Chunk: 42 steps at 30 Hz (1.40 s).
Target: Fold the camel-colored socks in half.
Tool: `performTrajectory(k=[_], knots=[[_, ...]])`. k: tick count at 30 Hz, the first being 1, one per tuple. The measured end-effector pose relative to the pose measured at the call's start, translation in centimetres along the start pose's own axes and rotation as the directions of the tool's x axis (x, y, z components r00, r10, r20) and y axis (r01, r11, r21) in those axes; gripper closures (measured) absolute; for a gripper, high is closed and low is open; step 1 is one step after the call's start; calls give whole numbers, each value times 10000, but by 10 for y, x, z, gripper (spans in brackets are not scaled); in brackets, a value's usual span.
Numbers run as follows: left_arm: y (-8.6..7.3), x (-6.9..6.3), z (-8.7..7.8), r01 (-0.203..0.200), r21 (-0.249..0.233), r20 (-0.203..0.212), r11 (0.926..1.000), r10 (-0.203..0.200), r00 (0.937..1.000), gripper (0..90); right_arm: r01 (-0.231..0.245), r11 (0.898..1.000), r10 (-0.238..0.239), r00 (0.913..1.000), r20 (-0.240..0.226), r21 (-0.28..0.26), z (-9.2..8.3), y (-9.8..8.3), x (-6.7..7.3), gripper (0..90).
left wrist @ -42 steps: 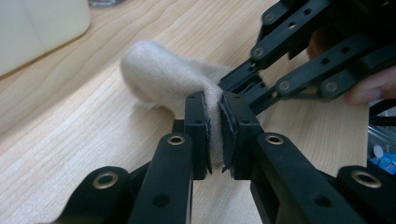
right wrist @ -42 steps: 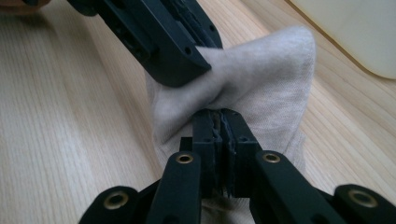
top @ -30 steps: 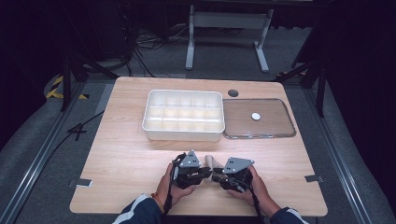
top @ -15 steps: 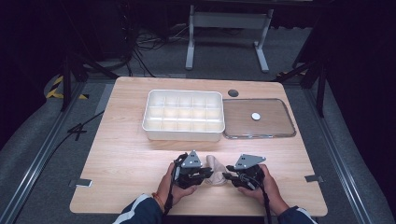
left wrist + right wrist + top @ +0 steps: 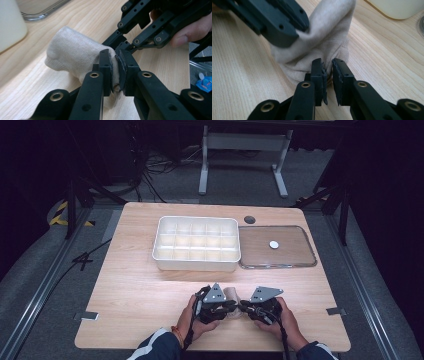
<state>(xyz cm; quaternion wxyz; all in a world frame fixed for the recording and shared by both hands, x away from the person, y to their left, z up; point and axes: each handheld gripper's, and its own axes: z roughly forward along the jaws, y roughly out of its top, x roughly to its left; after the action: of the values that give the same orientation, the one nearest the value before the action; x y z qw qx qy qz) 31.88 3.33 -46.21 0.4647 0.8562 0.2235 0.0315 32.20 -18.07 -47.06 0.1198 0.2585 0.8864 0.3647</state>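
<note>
Seemingly a sock (image 5: 75, 58) — beige, ribbed knit, bunched up.

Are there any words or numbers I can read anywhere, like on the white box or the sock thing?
None can be read.
Sock: plain beige cloth, no label showing.
White compartment box: no writing.
Clear lid: just a white round dot, no letters.
Small blue-and-white packet at the edge of the left gripper view: may bear print, too blurred to read.
Black gripper pads: no markings.
</note>
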Motion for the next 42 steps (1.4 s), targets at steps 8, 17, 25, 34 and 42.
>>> performTrajectory(k=[8, 17, 25, 34, 42], knots=[[-2, -3, 10, -268, 359, -228, 9990, 276, 9994, 792, 22, 9999, -23, 9999, -123, -123, 0, -1, -3, 738], [-4, -4, 12, -390, 491, -239, 9980, 402, 9989, 793, -125, 9924, 162, 9995, 289, -1223, -18, 8, -9, 687], [-4, -3, 12, -354, 511, -148, 9981, 362, 9992, 792, -611, 9764, 585, 9981, -184, -2072, -21, 21, -12, 592], [-6, -4, 12, -371, 498, -183, 9981, 381, 9991, 779, -994, 9817, 889, 9936, -702, -1624, -2, 23, -21, 640], [-3, -7, 2, -812, 456, 106, 9957, 808, 9967, 682, -1147, 9896, 1083, 9913, -752, -868, 5, 14, -26, 811]])
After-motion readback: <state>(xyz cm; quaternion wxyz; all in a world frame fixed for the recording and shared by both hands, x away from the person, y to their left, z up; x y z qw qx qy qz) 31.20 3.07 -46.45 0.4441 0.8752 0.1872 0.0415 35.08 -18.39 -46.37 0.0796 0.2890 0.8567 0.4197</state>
